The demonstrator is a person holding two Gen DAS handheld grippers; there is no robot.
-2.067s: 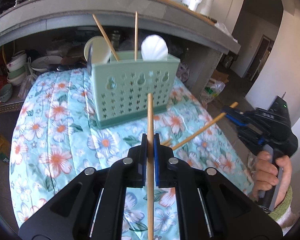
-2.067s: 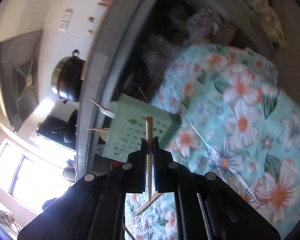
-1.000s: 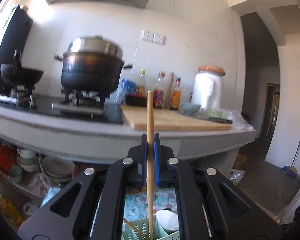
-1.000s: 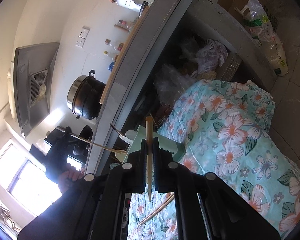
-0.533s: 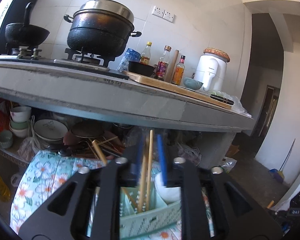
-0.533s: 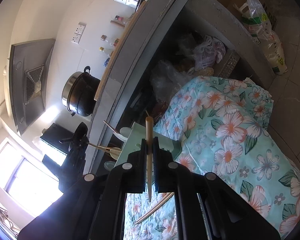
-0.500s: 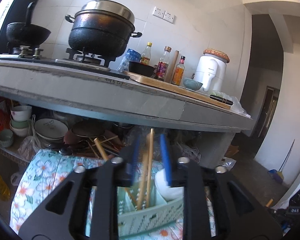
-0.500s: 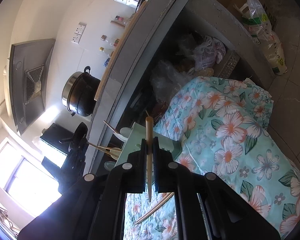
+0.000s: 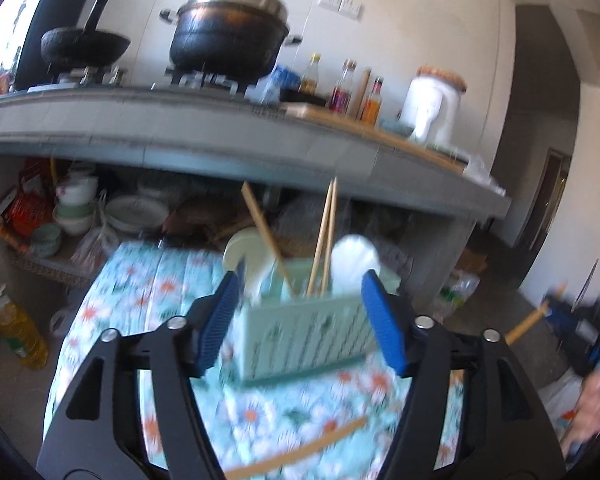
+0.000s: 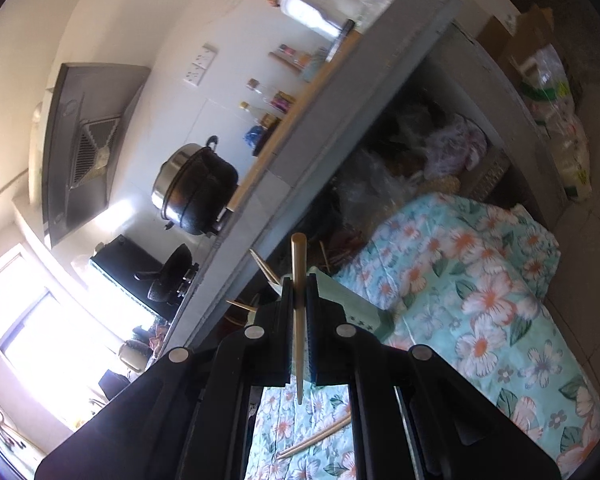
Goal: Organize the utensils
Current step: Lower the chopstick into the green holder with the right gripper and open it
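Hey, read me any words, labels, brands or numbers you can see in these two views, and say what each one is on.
None can be read.
Sauce bottles: labels blurred.
Oil bottle: label blurred.
Sack: green print too small to read.

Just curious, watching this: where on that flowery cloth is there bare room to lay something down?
Free cloth lies left of the green caddy, toward the cloth's left edge, and on the far right side. In front of the caddy a loose chopstick takes up room. The caddy itself is crowded with chopsticks and spoons.
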